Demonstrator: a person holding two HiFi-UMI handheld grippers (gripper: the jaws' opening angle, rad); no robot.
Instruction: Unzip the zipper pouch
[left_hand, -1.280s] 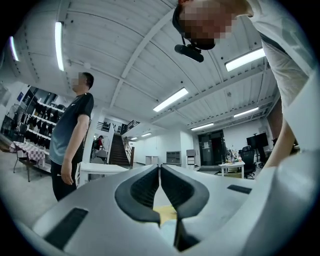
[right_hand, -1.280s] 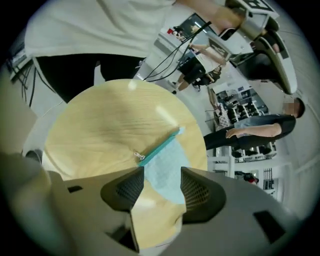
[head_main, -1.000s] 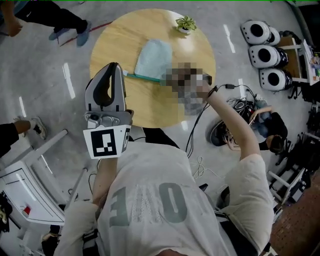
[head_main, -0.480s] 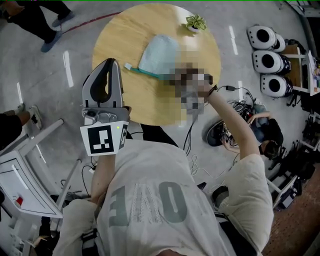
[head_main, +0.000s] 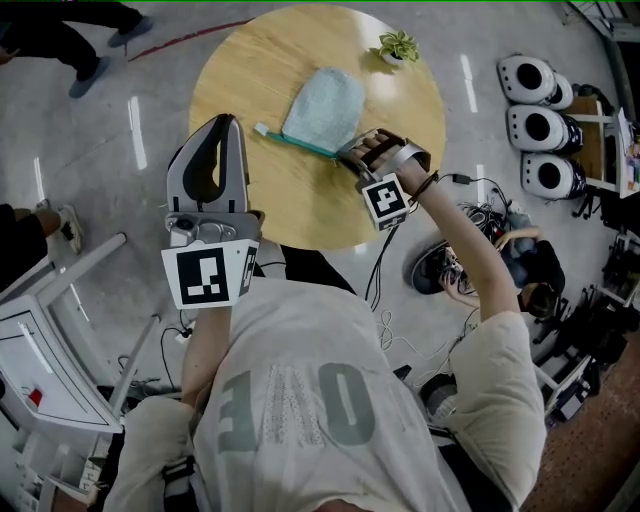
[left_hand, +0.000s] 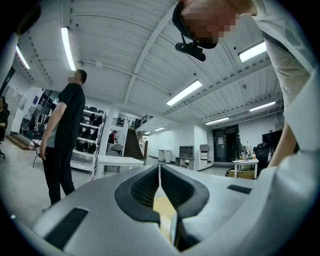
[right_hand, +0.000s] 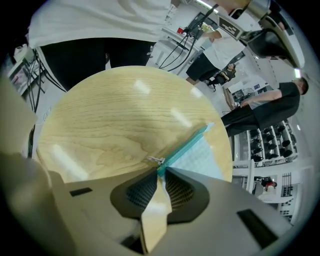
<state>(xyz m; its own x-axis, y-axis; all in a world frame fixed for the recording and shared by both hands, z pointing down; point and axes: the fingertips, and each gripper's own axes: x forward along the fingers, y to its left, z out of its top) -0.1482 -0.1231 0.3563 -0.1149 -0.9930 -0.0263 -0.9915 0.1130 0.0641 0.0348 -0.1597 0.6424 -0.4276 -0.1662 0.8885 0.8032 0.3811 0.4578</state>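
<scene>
Pouch (head_main: 322, 112): pale blue, flat at table (head_main: 240, 90) centre, teal zip (head_main: 295, 143) along its near side. Legible print: "OE" on shirt (head_main: 300, 400); marker cubes show patterns only. R gripper (head_main: 352, 155): arm stretched over table's near-right edge, jaws closing on zip end, pull (right_hand: 156, 160) just beyond tips. L gripper (head_main: 228, 120): raised off table's near-left edge, jaws together, empty.
</scene>
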